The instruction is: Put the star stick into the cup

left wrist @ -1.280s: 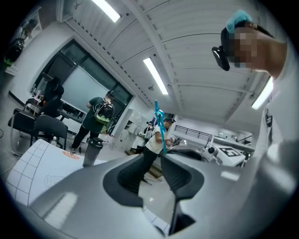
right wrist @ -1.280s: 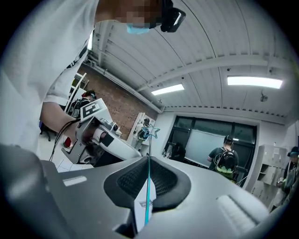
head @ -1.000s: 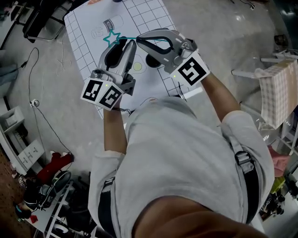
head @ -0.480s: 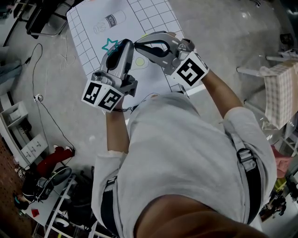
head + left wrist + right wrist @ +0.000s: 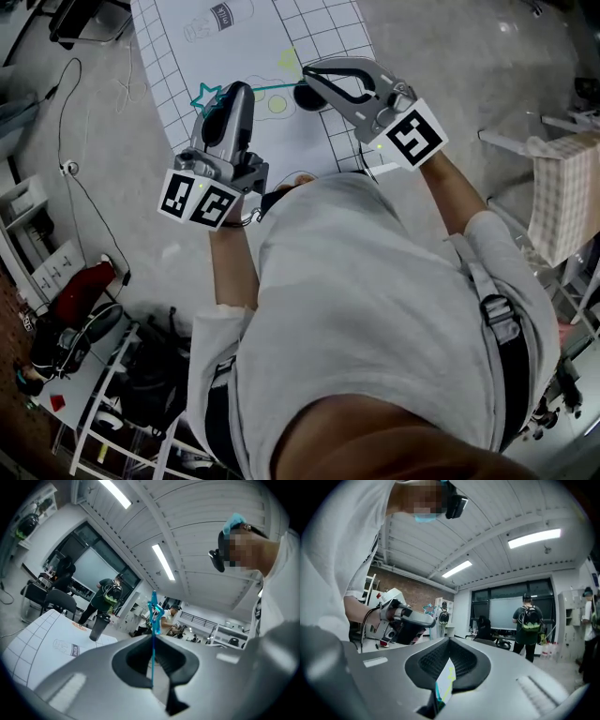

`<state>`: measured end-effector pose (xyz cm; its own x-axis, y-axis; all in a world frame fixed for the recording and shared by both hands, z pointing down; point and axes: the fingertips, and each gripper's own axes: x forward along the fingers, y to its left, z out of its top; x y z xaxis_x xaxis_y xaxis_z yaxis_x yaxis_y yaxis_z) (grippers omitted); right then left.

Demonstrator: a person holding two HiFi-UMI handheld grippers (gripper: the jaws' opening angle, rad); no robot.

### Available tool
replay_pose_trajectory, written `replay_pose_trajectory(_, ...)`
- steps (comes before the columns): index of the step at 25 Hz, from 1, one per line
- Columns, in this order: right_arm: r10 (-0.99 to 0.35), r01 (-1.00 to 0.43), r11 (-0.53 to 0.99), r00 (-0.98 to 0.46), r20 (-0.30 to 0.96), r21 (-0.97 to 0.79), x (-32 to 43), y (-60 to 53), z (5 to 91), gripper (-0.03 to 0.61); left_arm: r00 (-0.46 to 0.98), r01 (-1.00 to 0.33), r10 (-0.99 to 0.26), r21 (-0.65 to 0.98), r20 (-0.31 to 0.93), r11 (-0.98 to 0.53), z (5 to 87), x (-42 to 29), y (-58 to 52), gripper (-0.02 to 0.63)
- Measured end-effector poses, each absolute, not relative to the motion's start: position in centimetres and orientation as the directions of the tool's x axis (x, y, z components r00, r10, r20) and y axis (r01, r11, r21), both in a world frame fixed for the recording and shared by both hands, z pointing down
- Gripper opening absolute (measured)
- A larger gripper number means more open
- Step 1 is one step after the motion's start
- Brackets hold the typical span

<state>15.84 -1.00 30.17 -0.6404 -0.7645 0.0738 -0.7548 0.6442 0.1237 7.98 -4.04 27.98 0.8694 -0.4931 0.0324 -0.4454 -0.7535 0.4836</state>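
Star stick [image 5: 152, 641] is a thin, straight teal rod with an open five-pointed star outline in the same teal at one end. The left gripper [image 5: 239, 90] pinches it. Its jaws have just been closing and sit pressed together on the rod part-way along its length. In the left gripper view the rod lies along the seam between the two pads and rises past their edge, with the star clear of the jaws beyond.

The plain end reaches the tips of the right gripper [image 5: 310, 76], whose jaws are also drawn together, leaving only a narrow slit. In the right gripper view a sliver of teal shows at the near end of that slit, so this gripper nips the rod too.

The long axis runs from one gripper to the other. The star end points out past the left gripper's outer side, and the plain end points toward the right gripper. The rod is held in the air between them.

Below and beyond both sets of jaws lies a white gridded mat [image 5: 178, 66] printed with pictures. A dark cup [image 5: 98, 627] stands upright on it, left of the left gripper's jaws and farther off. The head view shows the cup close by the right gripper's tips. Farther still, behind the cup, people [image 5: 107, 597] stand in the room
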Motion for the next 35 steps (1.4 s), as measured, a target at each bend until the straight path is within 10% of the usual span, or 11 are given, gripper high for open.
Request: replay_pose_trajectory(35,-0.750,-0.795,0.570,-0.607,0.262,-0.209,22.3,-3.5,43.5,-0.001,0.716,-0.691,-0.585,0.505,0.381,-0.516,44.4,10.1,-3.7,0.014)
